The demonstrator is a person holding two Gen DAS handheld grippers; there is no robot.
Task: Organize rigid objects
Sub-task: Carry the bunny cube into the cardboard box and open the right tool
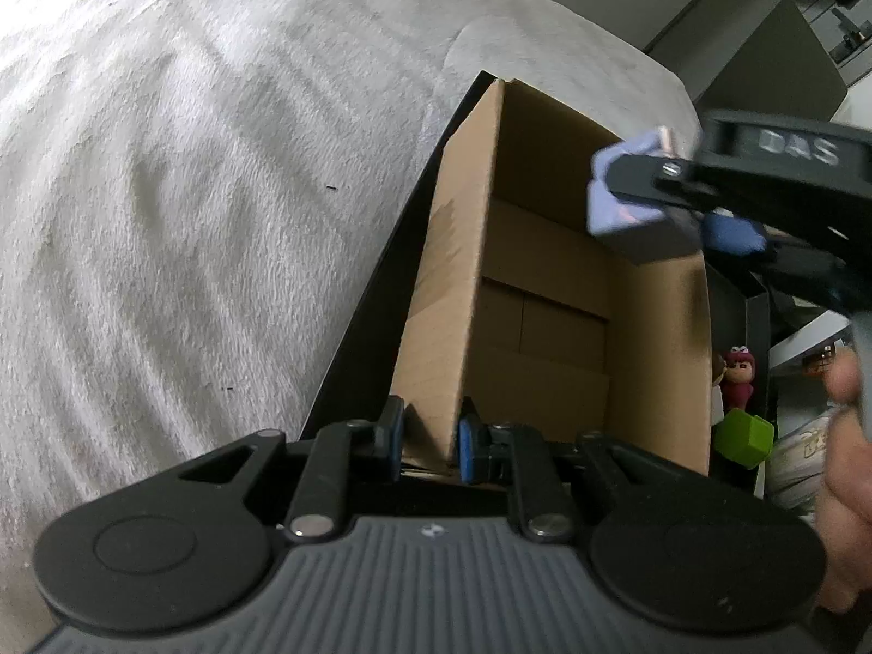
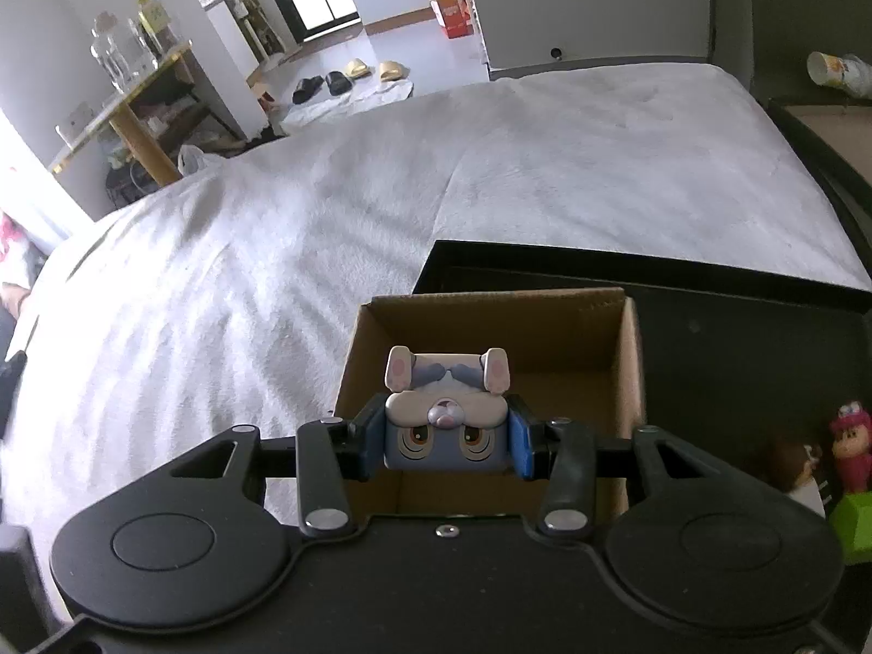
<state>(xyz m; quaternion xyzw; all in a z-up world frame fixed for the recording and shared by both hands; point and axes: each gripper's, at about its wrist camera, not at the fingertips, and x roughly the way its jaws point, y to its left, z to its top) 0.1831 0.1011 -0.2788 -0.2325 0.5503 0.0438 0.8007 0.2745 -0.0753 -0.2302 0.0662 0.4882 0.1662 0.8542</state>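
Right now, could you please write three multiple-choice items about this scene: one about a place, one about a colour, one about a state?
1. Where is the bunny toy?
A. lying on the white blanket
B. held above the open cardboard box
C. beside the green cube

2. What colour are the left gripper's pads?
A. blue
B. red
C. yellow

3. What is the left gripper doing?
A. hanging open in the air
B. shut on the green cube
C. shut on the cardboard box wall

Answers:
1 B, the right gripper holds the toy over the cardboard box.
2 A, both pads show blue.
3 C, the box wall sits between the pads.
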